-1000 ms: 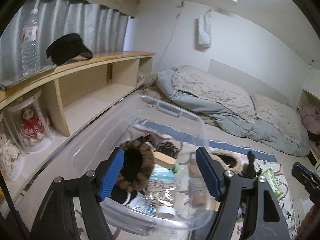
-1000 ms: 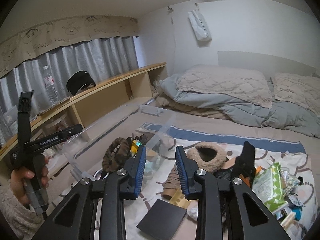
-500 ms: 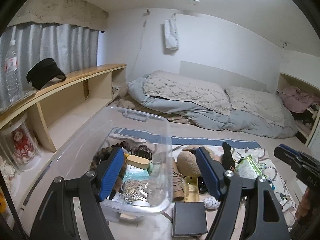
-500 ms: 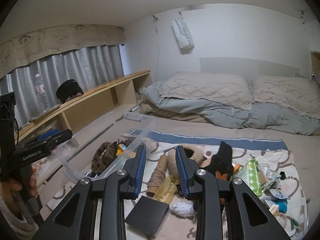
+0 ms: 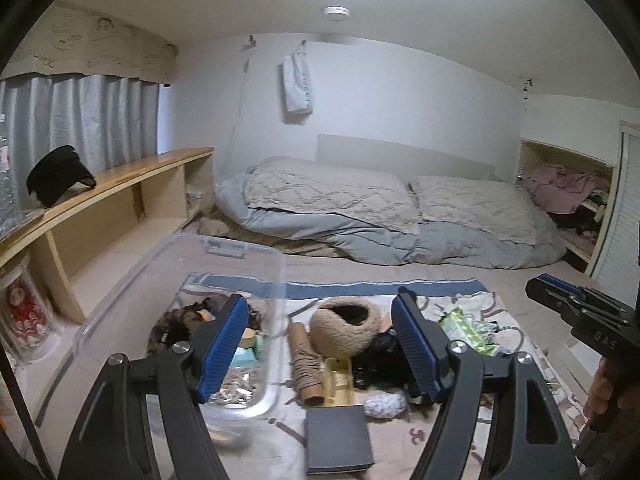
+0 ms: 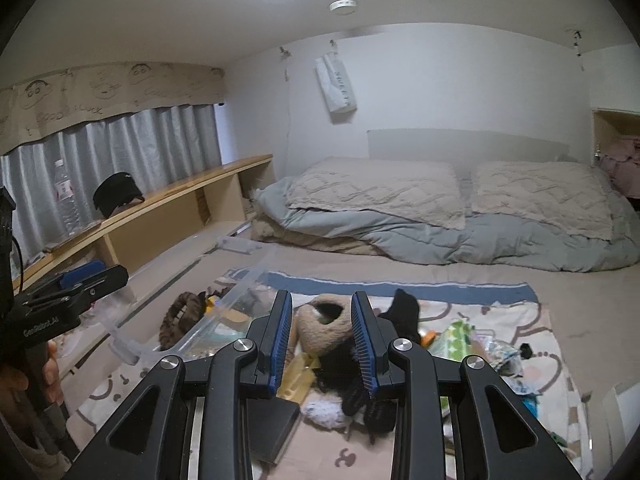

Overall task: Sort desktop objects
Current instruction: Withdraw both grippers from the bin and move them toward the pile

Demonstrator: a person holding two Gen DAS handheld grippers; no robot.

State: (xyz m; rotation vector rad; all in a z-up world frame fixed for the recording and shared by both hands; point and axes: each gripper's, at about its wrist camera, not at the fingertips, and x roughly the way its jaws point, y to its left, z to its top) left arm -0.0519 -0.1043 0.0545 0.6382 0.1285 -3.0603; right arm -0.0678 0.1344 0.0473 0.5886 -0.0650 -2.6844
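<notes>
Left wrist view is showing the left gripper (image 5: 320, 344) hanging above the mat (image 5: 460, 432) with its jaws spread wide and nothing between them. Right wrist view is showing the right gripper (image 6: 320, 340) hovering beside it, its jaws standing a narrow gap apart, also pinching nothing; neither is touching any object.

The things to sort are lying in a loose heap on the mat: a fuzzy tan slipper (image 5: 346, 330) lying with its opening toward the cameras, a brown roll (image 5: 304, 364) just beside it, black items (image 5: 380, 364) heaped to its right, a green packet (image 5: 464, 328) further right, a white fluffy ball (image 5: 384, 406) and a dark flat box (image 5: 338, 444) nearest the camera. A clear bin (image 5: 276, 320) is sitting at the heap's left edge, close enough, I judge, that each piece needs only a short carry. It is already holding several items, among them a brown furry one (image 5: 168, 332), so sorting seems partly done.

Both grippers are pointing down at the heap, probably choosing a next piece. The wider left one looks suited to the bulky slipper, the narrower right one to thin things, though the black items are too blurred to identify. A shelf (image 5: 120, 176) and bedding (image 5: 360, 216) are lying beyond, well apart from the work.
</notes>
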